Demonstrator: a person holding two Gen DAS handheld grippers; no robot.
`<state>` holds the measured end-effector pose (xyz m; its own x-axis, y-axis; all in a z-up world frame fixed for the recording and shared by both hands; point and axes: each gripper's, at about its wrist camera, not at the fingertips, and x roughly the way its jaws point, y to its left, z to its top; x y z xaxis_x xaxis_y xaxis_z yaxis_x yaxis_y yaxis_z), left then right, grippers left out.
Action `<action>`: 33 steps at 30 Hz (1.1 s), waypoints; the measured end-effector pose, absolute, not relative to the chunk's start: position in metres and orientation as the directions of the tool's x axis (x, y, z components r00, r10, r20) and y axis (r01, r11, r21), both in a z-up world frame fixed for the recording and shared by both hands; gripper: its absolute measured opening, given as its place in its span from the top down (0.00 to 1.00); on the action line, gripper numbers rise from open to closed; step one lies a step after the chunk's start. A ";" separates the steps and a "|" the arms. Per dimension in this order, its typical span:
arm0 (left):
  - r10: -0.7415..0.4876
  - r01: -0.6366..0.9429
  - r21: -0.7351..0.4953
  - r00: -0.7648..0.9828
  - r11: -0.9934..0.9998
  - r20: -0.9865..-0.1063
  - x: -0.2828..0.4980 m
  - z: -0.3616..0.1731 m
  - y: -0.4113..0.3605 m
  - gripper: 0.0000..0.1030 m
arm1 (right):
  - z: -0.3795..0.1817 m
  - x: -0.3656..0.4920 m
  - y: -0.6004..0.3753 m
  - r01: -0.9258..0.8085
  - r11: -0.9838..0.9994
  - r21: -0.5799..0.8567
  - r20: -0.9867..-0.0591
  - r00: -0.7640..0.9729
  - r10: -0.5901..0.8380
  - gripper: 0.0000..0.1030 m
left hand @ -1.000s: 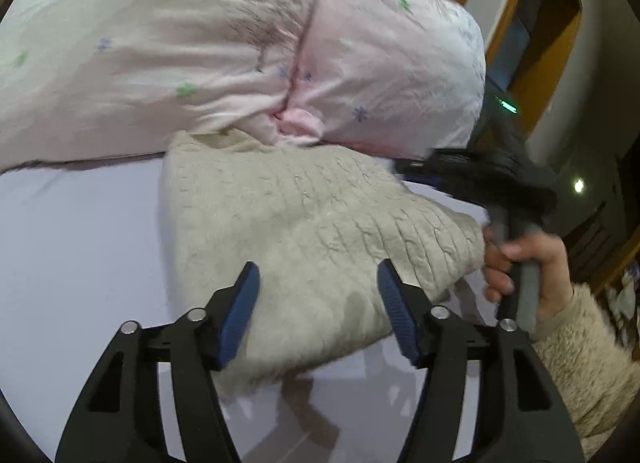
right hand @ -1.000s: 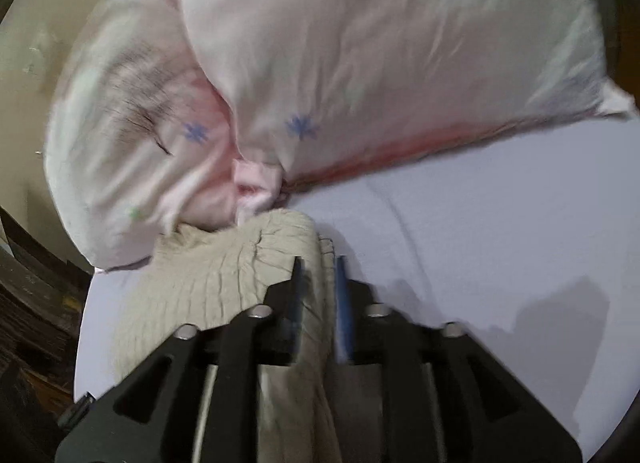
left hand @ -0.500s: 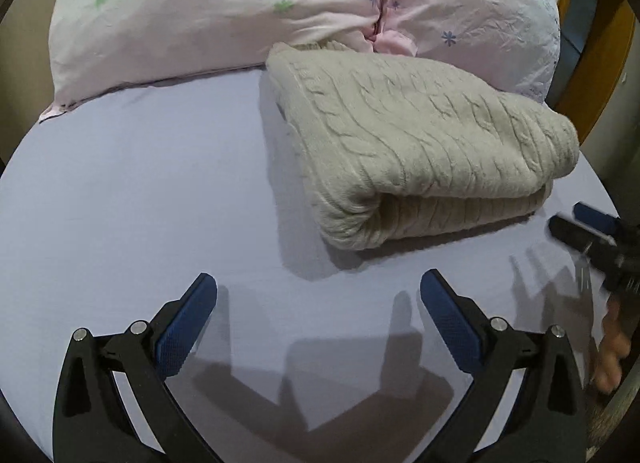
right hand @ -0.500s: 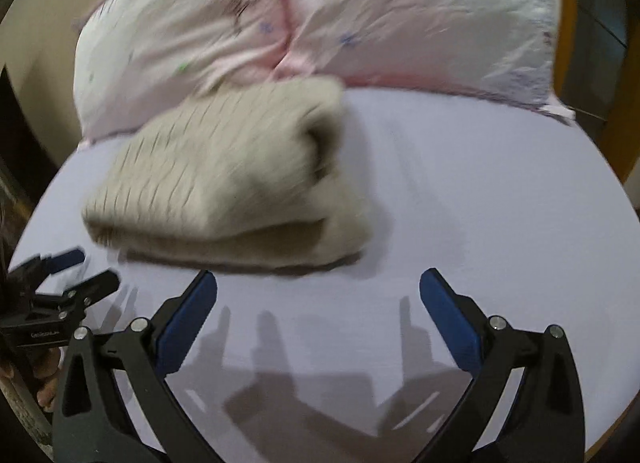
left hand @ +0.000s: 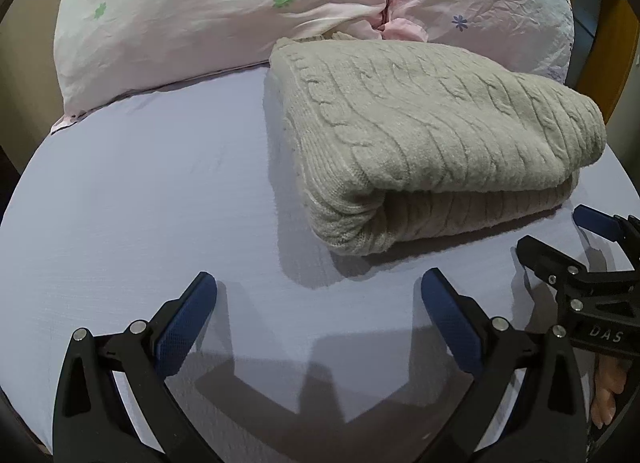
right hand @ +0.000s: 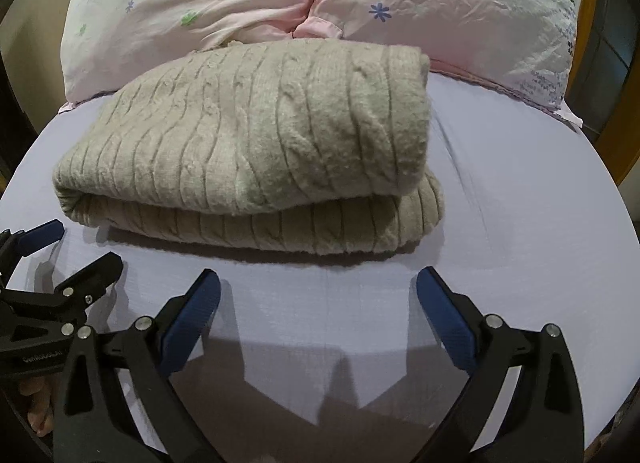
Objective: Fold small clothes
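A beige cable-knit sweater (left hand: pixel 432 135) lies folded in a thick bundle on the lilac bed sheet (left hand: pixel 140 191), its far edge against the pillows. It also shows in the right wrist view (right hand: pixel 256 143). My left gripper (left hand: pixel 318 299) is open and empty, held back from the sweater's near left corner. My right gripper (right hand: pixel 318 297) is open and empty, in front of the sweater's near edge. Each gripper appears in the other's view: the right gripper (left hand: pixel 560 239) at the right edge, the left gripper (right hand: pixel 76 247) at the left edge.
Two pink floral pillows (left hand: pixel 224 11) lie along the head of the bed, also seen in the right wrist view (right hand: pixel 440 3). The bed sheet (right hand: pixel 520 231) stretches around the sweater. A wooden frame (left hand: pixel 624 39) stands at the far right.
My right gripper let go of the sweater and opened. Both grippers drew back from the sweater, which now lies folded on the sheet.
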<state>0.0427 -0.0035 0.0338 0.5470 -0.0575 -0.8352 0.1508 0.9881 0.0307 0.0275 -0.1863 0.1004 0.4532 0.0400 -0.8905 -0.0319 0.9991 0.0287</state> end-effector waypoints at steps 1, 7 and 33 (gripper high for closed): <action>-0.057 0.150 0.031 0.547 0.988 -0.835 0.043 0.034 -0.003 0.01 | 0.100 0.027 -0.185 -0.032 0.999 0.026 -0.891 0.453 0.038 0.04; -0.057 0.151 0.031 0.547 0.988 -0.835 0.043 0.034 -0.003 0.01 | 0.099 0.026 -0.184 -0.029 0.999 0.023 -0.893 0.450 0.033 0.02; -0.055 0.146 0.031 0.548 0.989 -0.835 0.043 0.034 -0.004 0.01 | 0.099 0.026 -0.186 -0.028 0.999 0.022 -0.893 0.450 0.033 0.02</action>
<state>0.0428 -0.0045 0.0339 0.5477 -0.0546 -0.8349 0.1460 0.9888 0.0312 0.0263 -0.1857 0.0992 0.4498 0.0325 -0.8925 -0.0281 0.9994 0.0223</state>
